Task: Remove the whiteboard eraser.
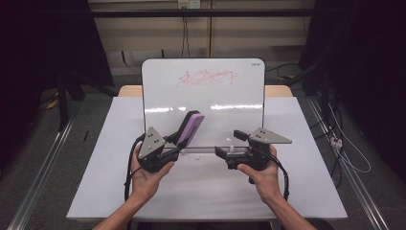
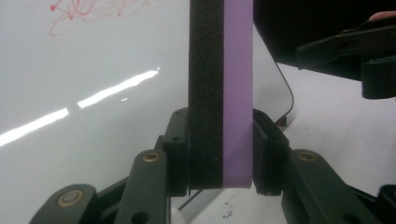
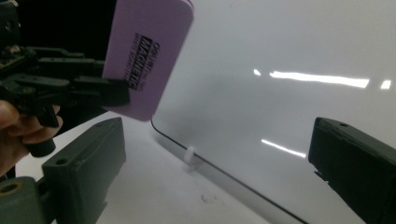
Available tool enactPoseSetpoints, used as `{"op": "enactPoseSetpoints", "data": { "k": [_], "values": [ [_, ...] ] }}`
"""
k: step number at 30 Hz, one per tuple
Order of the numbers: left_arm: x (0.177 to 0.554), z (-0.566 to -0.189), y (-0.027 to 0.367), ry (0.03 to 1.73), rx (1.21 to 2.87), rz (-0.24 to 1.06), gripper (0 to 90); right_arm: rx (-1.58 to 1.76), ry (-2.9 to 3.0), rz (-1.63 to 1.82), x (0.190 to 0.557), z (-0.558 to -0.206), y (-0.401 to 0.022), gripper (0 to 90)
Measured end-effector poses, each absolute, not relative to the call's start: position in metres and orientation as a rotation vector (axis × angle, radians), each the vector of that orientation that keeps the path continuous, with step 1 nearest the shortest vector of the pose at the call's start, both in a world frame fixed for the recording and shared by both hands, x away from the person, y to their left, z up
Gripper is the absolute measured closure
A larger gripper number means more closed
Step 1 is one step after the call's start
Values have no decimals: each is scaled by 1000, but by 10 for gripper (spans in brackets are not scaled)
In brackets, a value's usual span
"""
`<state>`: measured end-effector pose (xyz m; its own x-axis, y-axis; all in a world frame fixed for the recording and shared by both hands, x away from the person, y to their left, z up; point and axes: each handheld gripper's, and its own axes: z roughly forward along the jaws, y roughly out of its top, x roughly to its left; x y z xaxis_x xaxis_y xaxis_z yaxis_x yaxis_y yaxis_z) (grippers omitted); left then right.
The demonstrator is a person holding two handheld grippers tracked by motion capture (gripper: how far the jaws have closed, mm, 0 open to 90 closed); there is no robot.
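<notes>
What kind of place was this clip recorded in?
Probably a lab or a recording workspace, not a home. A white-covered table holds a propped whiteboard. Cables trail over the grey floor, wall sockets sit above, and metal rails run alongside the table.

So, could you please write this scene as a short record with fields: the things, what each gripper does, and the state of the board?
surface: white table
board: whiteboard standing upright on the table
board marks: red scribble near its top
eraser: purple eraser with a black felt side, raised in front of the board
left gripper: shut on the eraser
right gripper: open, holding nothing, near the board's lower edge
hands: one on each gripper
</notes>
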<state>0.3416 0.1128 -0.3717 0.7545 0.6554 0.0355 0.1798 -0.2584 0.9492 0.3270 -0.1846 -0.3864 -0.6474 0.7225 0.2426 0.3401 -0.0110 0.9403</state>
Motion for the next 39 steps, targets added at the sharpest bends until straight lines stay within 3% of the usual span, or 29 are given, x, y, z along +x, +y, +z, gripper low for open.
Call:
{"op": "enactPoseSetpoints", "data": {
  "k": [14, 24, 31, 39],
  "values": [
    [344, -373, 87, 629, 1797, 487, 640, 1066, 1862, 1854, 336, -379, -165, 170],
    [345, -375, 73, 590, 1829, 476, 640, 1108, 1775, 1912, 338, -381, -161, 196],
    [344, -377, 74, 599, 1823, 481, 640, 1167, 1776, 1962, 343, -385, -161, 332],
    [342, -377, 74, 583, 1830, 496, 640, 1206, 1773, 1999, 343, -389, -155, 349]
  ]
}}
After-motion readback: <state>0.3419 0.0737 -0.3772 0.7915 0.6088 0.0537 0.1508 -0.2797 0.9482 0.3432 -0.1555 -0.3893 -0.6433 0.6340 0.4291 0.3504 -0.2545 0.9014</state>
